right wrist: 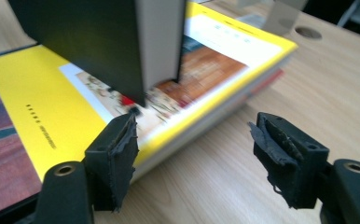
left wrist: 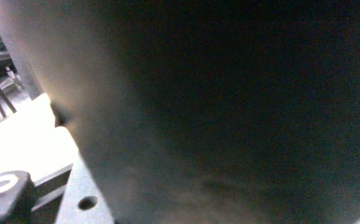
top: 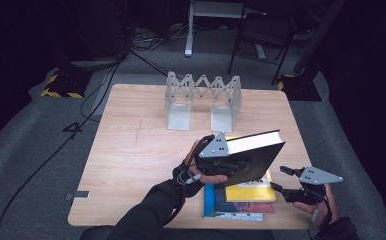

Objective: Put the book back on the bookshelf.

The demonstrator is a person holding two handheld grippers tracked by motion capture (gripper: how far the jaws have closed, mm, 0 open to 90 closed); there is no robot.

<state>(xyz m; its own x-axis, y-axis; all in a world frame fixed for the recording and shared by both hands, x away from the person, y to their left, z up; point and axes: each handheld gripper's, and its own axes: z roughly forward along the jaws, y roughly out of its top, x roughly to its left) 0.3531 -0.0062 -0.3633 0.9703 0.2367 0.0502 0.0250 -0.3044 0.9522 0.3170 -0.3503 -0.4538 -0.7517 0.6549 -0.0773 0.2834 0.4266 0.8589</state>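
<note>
The left gripper [top: 229,162] is clamping a thick black hardcover book with pale page edges [top: 253,152], its jaws closing on the cover and holding the book tilted in the air above the stack; in the left gripper view that dark cover [left wrist: 225,107] is sitting right against the camera. Just below the lifted book, a yellow paperback with a picture panel [right wrist: 75,112] is lying on top of a blue-covered book [top: 210,200] on the light wooden table [right wrist: 318,79]. The right gripper [right wrist: 194,140] is hovering with its jaws apart and nothing between them, its left finger [right wrist: 117,149] just beside the yellow paperback's edge. Well beyond both grippers' fingers, a grey metal expanding bookend rack [top: 203,97] is standing at the table's far side
</note>
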